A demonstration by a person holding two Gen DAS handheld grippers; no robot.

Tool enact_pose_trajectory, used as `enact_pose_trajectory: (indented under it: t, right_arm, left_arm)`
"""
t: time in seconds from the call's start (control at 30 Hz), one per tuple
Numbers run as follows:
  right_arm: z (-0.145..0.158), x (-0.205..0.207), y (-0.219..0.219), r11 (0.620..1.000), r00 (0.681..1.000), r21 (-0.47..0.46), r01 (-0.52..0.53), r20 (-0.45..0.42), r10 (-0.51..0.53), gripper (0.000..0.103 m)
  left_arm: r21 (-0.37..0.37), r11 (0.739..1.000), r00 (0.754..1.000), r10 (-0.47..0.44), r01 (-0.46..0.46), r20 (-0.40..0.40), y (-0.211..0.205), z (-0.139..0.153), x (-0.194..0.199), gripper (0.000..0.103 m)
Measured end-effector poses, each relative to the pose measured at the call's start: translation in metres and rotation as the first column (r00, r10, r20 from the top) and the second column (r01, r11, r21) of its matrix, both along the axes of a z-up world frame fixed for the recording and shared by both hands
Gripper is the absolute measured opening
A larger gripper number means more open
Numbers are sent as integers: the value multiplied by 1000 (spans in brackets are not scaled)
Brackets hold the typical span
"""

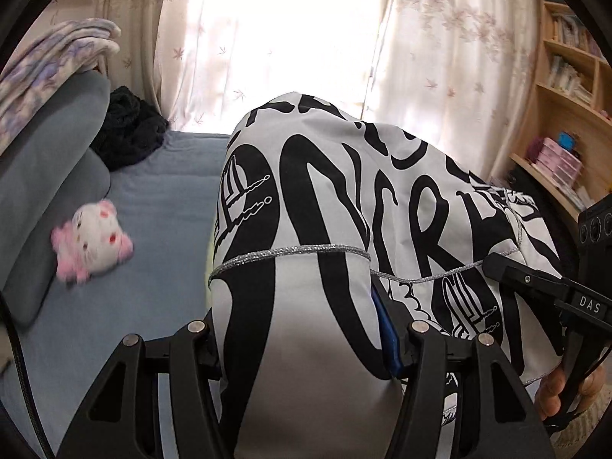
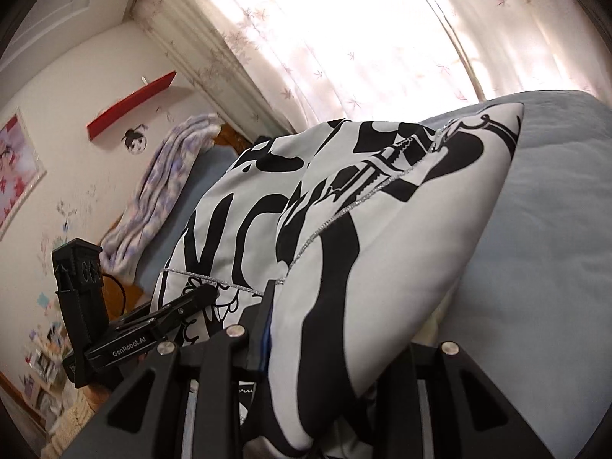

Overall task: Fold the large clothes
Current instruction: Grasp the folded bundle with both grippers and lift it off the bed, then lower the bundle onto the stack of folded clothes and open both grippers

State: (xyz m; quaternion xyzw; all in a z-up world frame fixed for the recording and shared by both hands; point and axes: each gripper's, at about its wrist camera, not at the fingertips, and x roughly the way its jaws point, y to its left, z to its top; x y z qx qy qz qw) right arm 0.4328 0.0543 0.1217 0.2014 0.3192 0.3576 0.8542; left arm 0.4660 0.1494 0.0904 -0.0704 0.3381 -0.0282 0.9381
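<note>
Grippers (image 1: 306, 344) (image 2: 329, 344) apparently clamped on garment (image 1: 344, 199).

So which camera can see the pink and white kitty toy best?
The left wrist view. The kitty toy lies in the open on the blue bed, beside the grey pillow, a little blurred. The right wrist view does not show it at all; the black and white garment fills most of that picture.

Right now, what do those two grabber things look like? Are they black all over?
Mostly, yes. The left gripper is matte black, with angular cut-out fingers, round silver bolts and a blue pad. Seen from it, the right gripper carries white letters "DAS", and a bare hand holds its handle. From the other camera, the left one reads "GenRobot.AI" and trails a thin black cable.
</note>
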Motion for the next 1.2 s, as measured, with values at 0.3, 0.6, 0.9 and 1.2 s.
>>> enact_pose_trajectory:
  t: [0.3, 0.6, 0.9, 1.2]
  right_arm:
    - [-60, 136, 54, 995, 998, 93, 24, -63, -18, 29]
    - [-148, 167, 45, 996, 983, 26, 87, -167, -81, 57]
    - [-81, 142, 15, 963, 966, -181, 200, -124, -224, 58]
    - [-58, 169, 70, 946, 953, -134, 296, -24, -302, 58]
  left_arm:
    - [1, 1000, 995, 12, -12, -103, 48, -67, 132, 58]
    - [-30, 999, 990, 25, -29, -137, 59, -133, 146, 84]
    - [193, 977, 994, 102, -95, -26, 58, -80, 121, 84]
    - [317, 922, 969, 243, -221, -31, 39, -88, 174, 42]
